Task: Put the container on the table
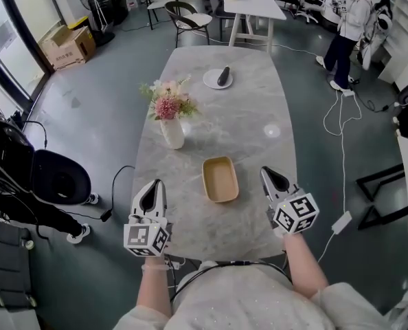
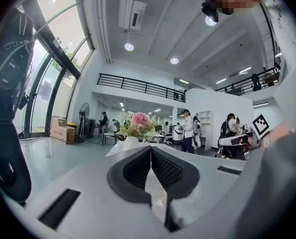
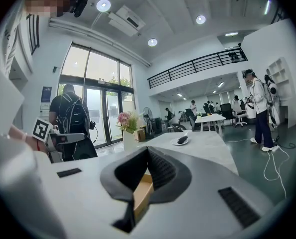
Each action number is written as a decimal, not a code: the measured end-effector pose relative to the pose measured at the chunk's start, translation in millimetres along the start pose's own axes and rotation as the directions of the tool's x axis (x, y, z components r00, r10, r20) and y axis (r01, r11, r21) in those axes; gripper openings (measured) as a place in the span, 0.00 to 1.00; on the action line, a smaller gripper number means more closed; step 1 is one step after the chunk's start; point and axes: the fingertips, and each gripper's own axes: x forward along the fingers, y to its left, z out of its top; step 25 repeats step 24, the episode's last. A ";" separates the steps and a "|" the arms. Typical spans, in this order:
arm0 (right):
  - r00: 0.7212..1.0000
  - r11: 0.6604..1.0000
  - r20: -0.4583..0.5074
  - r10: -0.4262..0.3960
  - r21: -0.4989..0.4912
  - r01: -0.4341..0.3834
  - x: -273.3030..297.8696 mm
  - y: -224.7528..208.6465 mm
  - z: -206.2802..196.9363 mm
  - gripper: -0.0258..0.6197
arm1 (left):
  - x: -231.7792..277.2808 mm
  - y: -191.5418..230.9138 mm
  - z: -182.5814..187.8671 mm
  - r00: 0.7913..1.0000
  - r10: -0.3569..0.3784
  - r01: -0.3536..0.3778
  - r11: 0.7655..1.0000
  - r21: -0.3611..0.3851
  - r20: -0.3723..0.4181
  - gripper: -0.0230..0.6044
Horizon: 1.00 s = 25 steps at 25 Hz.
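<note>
Tan and shallow, the container (image 1: pixel 220 179) is lying flat on the grey marble counter (image 1: pixel 252 108), open side up, in the lower middle of the head view. We are holding the left claw (image 1: pixel 155 183) at its lower left and the right claw (image 1: pixel 265 171) just to its right, so the container is sitting between the two. Neither claw is touching it. Both are pointing toward the top of the frame, over the near part of the counter.

In the left gripper view, the left claw's jaws are meeting at their tips and gripping nothing. Pale counter is showing through the slit below the tips. In the right gripper view, the right claw's jaws are likewise pressing together at the tips and gripping nothing. A strip of the container is showing through the gap lower down, where it is resting on the counter.

Further up the counter in the head view, a white vase (image 1: pixel 172 133) is standing upright left of centre, with pink flowers (image 1: pixel 167 104) in it. Near the far end a white plate (image 1: pixel 211 81) is carrying a dark object (image 1: pixel 223 75). A person (image 1: pixel 350 26) is standing on the floor at the upper right of the frame. A cardboard box (image 1: pixel 68 45) is sitting on the floor at the upper left.
</note>
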 end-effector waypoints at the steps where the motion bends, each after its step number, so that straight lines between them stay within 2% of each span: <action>1: 1.000 1.000 0.000 0.000 0.000 0.000 0.4 -0.3 0.3 0.05 | 0.6 0.8 0.2 1.000 0.001 -0.001 1.000 -0.001 0.000 0.05; 25: 1.000 1.000 0.021 -0.007 -0.011 0.008 7.8 -6.9 6.8 0.05 | 13.3 1.2 -2.7 1.000 -0.014 0.013 1.000 -0.003 -0.013 0.05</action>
